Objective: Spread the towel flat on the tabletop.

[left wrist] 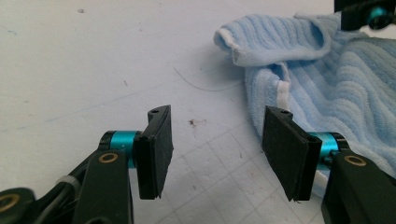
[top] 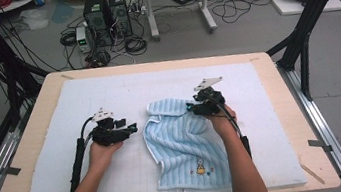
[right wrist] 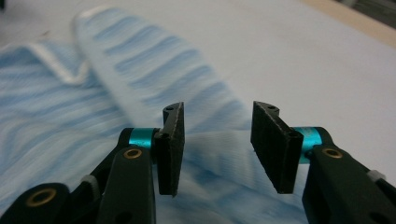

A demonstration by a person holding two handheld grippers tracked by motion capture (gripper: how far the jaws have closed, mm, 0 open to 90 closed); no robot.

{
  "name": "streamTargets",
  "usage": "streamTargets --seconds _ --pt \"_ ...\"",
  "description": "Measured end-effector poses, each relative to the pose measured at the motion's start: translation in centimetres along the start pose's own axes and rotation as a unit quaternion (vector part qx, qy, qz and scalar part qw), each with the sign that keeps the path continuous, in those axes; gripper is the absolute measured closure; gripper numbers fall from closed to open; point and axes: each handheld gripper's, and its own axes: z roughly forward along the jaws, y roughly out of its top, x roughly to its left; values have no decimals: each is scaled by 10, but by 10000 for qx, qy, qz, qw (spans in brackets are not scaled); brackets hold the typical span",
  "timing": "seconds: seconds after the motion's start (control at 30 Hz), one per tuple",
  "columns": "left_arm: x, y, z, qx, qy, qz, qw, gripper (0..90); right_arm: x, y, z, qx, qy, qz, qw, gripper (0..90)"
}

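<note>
A light blue striped towel [top: 185, 144] with white trim lies rumpled on the white mat [top: 107, 94], its upper edge folded over. My left gripper [top: 132, 128] rests just left of the towel, pointing toward it. In the left gripper view its jaws [left wrist: 217, 140] stand open over bare mat, with the towel [left wrist: 327, 70] just beyond the right jaw. My right gripper [top: 191, 107] sits at the towel's upper right part. Its jaws [right wrist: 217, 140] are open, and the towel [right wrist: 70, 107] lies below and ahead of them without being pinched.
The mat covers a wooden table [top: 35, 120]. Black frame posts [top: 302, 42] stand at the table's far corners. Computer towers [top: 106, 14] and loose cables sit on the floor beyond the far edge. The right gripper's tip [left wrist: 364, 14] shows at the left gripper view's top right.
</note>
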Motion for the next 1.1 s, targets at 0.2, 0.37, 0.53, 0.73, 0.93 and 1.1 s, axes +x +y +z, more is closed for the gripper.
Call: streamTargets --seconds 0.2,0.37,0.53,0.73,0.93,1.1 --pt "1 0 -2 28 10 4 10000 434 19 3 28 365 655 -480 9960 568" --pt "-1 0 -3 100 -59 56 9999 438 16 6 34 415 312 -708 9961 847" --pt "-8 0 -3 177 -144 142 9996 441 -7 18 35 154 -598 -107 9980 852" --pt "-15 0 -3 168 -254 130 9995 441 -30 32 31 -30 -2097 869 9739 768" --pt "-17 0 0 185 -393 93 9990 439 -34 29 13 -291 -1799 1137 9767 609" --pt "-21 5 3 26 -542 -13 9985 436 -32 20 -21 -713 -1564 1091 9791 528"
